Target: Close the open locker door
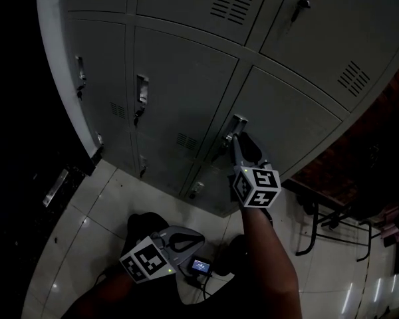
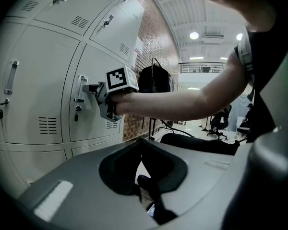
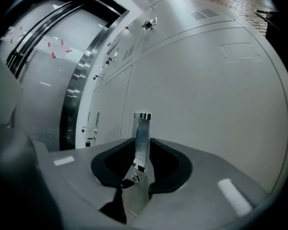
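R gripper (image 1: 239, 143) fingers pinch the metal handle (image 1: 237, 123) of locker door (image 1: 286, 121), which looks approx flush w/ neighbours. L gripper (image 1: 189, 242) low over tiled floor (image 1: 73, 238), fingers pressed together, empty

The left gripper (image 2: 143, 143) fills the near bottom, its grey jaws together at the tips with nothing held. Its dark pads (image 2: 113, 169) ring a hollow through which a bit of floor shows. Beyond, a bare forearm (image 2: 182, 104) reaches left to the bank of grey lockers (image 2: 33, 47). There the right gripper (image 2: 90, 88), marker cube (image 2: 121, 79) on top, has its jaws at the handle (image 2: 79, 87) of a locker door (image 2: 93, 61). That door looks flush with its neighbours. Farther right stand a brick wall (image 2: 149, 42), ceiling lights (image 2: 195, 35) and an office chair (image 2: 224, 119).
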Tool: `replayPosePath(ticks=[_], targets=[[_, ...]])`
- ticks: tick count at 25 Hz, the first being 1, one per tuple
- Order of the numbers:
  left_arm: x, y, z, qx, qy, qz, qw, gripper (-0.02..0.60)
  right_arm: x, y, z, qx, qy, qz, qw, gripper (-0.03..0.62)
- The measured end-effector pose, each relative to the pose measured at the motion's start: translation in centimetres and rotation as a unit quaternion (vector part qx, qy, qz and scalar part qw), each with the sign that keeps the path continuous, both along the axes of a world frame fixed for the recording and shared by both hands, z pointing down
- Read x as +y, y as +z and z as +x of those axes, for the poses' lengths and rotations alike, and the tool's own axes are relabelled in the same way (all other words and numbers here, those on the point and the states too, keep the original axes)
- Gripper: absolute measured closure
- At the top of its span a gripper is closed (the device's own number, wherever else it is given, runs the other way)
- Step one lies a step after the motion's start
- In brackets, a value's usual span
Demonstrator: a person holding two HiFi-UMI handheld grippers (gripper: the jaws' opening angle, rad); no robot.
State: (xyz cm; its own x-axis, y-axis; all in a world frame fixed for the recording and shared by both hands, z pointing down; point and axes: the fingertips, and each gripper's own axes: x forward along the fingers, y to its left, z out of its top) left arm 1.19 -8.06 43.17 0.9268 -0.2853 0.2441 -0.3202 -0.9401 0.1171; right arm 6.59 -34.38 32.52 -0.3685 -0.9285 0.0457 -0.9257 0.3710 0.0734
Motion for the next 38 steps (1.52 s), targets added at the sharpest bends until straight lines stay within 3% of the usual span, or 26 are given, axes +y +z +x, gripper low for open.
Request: replayPosePath(ticks=[4,8,15,23,30,38], targets=[[-0.1,-0.1,-0.1,-0.004,-0.003,0.003,1.0,0.569,-0.4,-0.1,0.9,-0.007,0.01,0.005,1.0,0.592],[-0.2,0.2,-0.1,-0.01,-0.003,0.004,0.9999,0.569,-0.5,0.0,0.7,0.006,0.004,0.008,1.0,0.592],[-0.1,0.4,0.0,-0.017,-0.004,0.001,0.9998,0.569,1.6,1.6,0.7,-0.015,-0.02,-0.013,1.0,0.592],[-0.1,0.8,0.2,-0.026,-0.001,0.002,0.9997,0.569,9.6,6.0,0.8,-0.003,-0.084,-0.044,0.996,0.592],[-0.1,1.1,0.5,-0.036,0.001,0.002,0.9993,0.569,17.7,6.6,1.9,-0.004,-0.137,-0.043,0.99,0.592],[-0.2,1.5,0.6,-0.046,-0.002,0.004,0.9989,0.569,24.9,7.4,6.1,-0.002,-0.125,-0.058,0.99,0.592]])
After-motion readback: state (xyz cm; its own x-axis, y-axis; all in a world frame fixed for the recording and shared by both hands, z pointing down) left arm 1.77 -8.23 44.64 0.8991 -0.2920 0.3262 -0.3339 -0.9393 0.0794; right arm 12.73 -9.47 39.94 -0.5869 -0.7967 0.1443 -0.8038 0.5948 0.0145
